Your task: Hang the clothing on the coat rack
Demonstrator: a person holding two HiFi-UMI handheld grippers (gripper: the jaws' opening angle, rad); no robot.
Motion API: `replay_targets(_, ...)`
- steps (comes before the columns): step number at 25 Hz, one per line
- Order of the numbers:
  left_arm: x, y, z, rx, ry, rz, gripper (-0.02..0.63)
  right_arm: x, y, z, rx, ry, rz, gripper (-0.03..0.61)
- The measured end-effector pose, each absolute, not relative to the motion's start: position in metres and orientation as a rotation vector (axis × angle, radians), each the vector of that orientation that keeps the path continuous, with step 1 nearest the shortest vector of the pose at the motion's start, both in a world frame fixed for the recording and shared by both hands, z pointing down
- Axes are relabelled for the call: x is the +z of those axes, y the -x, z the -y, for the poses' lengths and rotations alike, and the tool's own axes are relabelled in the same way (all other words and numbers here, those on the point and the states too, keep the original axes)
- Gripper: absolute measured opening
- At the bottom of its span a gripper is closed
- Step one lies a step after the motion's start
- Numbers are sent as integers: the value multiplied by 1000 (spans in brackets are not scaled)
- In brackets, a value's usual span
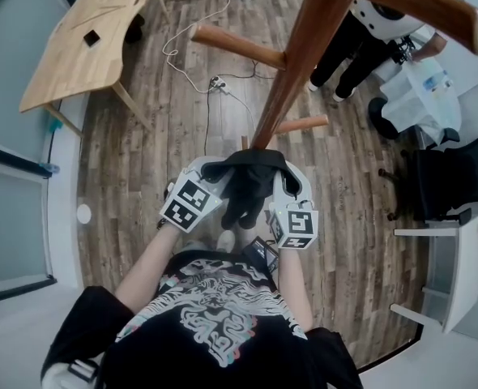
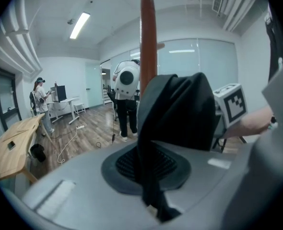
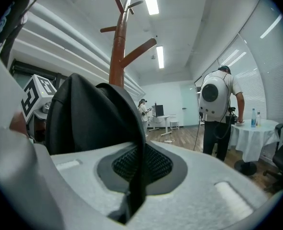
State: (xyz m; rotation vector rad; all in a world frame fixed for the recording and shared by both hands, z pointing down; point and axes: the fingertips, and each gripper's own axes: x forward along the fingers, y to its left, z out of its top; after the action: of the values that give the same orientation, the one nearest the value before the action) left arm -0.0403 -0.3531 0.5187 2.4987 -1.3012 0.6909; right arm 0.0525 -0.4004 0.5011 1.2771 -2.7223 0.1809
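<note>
Close before the person, just near of the rack point(image 1: 292, 79), a black garment point(image 1: 247, 186) stretches between both grippers. Left gripper point(image 2: 147, 169) is clenched on one fold of it. Right gripper point(image 3: 139, 169) pinches another, and cloth bulges ahead of each. Beyond the garment the rack's pole rises, with pegs point(image 1: 237, 45) reaching left and right above. Bare floor point(image 1: 166, 128) lies open to the left, up to the table point(image 1: 85, 39) edge. On the right a chair point(image 1: 454, 177) narrows the room, and a bystander point(image 1: 369, 31) stands far right.
</note>
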Motion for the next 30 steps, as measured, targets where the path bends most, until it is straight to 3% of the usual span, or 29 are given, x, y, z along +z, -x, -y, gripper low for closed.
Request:
replay_targets(23, 531, 8, 355, 641, -2494, 1210, 11, 501, -49, 399, 214, -1258, 2717, 15)
replay_targets(30, 529, 14, 350, 626, -2497, 1218, 52, 496, -50, 397, 300, -1261, 2746, 46)
